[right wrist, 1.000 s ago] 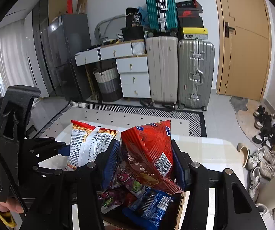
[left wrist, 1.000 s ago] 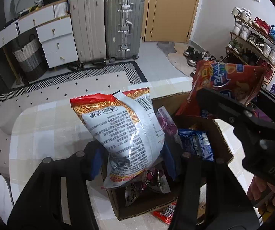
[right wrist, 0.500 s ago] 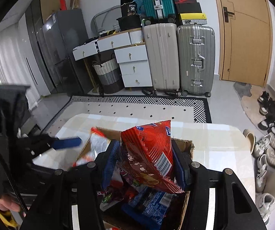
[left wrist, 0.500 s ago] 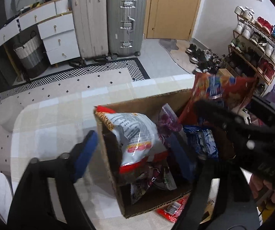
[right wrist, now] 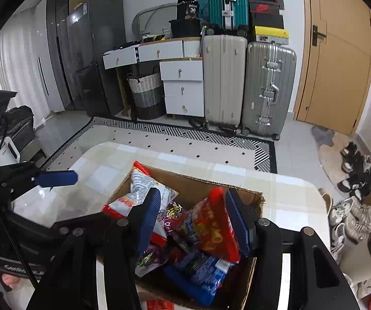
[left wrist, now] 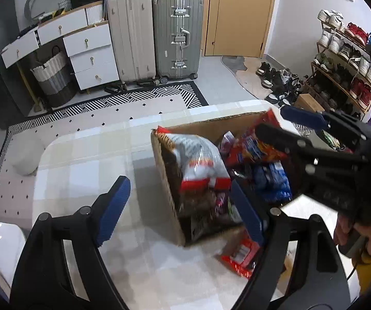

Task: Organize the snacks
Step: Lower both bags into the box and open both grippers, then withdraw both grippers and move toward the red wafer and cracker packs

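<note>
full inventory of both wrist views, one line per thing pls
cardboard box: 1, brown, on the table
table: 1, pale checked top
noodle bag: 1, white and red, at the box's left wall
red snack bag: 1, in the box, between the right fingers
blue packet: 1, in the box, near side
purple packet: 1, in the box, middle
red packet: 1, on the table outside the box
suitcases: 3; beige, silver, teal; back wall
drawer unit: 1, white
shoe rack: 1, right wall
left gripper: open, empty
right gripper: open around the red snack bag
</note>
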The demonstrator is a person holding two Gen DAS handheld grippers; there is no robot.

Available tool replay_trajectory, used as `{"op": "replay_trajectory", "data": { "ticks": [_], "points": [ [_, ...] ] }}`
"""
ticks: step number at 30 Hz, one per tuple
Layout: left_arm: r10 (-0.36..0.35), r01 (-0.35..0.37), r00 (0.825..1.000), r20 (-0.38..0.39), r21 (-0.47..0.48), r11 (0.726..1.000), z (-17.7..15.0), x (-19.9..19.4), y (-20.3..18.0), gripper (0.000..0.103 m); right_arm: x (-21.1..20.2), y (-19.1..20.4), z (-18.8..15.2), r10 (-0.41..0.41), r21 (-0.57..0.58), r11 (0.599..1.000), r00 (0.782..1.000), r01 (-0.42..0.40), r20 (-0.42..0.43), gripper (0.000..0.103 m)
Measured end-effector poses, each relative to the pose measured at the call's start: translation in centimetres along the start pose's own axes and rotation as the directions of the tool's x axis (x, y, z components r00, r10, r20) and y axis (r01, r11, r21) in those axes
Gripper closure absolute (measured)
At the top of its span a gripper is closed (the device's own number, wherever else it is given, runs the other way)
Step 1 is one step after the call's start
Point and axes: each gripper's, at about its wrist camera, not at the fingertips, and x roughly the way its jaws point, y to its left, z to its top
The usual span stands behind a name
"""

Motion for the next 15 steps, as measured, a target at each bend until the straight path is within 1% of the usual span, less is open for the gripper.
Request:
{"op": "replay_trajectory", "data": {
  "ticks": [2,6,8,10,12,15],
  "points": [
    [0.009,-0.009,1.0,0.018,0.003,1.0,-1.3,-2.0,0.2,0.024,-1.3,0.2,0.0,0.006,0.01,1.0,1.0,-0.006,0.019,0.049],
    [0.0,0.001,0.999,0.045,-0.016,1.0,-4.3,-6.0,-0.2,0.023,-5.1,0.4,-0.3,0.022,0.042,0.999,0.997,-0.025,0.07,0.049],
    [-0.002,0.004,0.997,0.071,-0.03,1.0,-6.0,-8.4,-0.3,0.022,-7.9,0.6,-0.9,0.041,0.066,0.997,0.993,-0.048,0.107,0.049],
    [0.001,0.002,0.996,0.089,-0.04,0.999,-7.3,-10.3,-0.4,0.022,-10.5,0.7,-1.9,0.038,0.085,0.995,0.99,-0.05,0.138,0.046],
    [-0.002,0.008,0.994,0.112,-0.052,0.999,-8.9,-12.5,-0.7,0.021,-13.4,0.9,-3.1,0.041,0.099,0.993,0.984,-0.059,0.173,0.038],
    [-0.007,0.015,0.989,0.145,-0.057,0.998,-11.2,-15.3,-1.3,0.02,-17.0,1.4,-5.0,0.042,0.123,0.99,0.977,-0.069,0.211,0.037]
  ]
}}
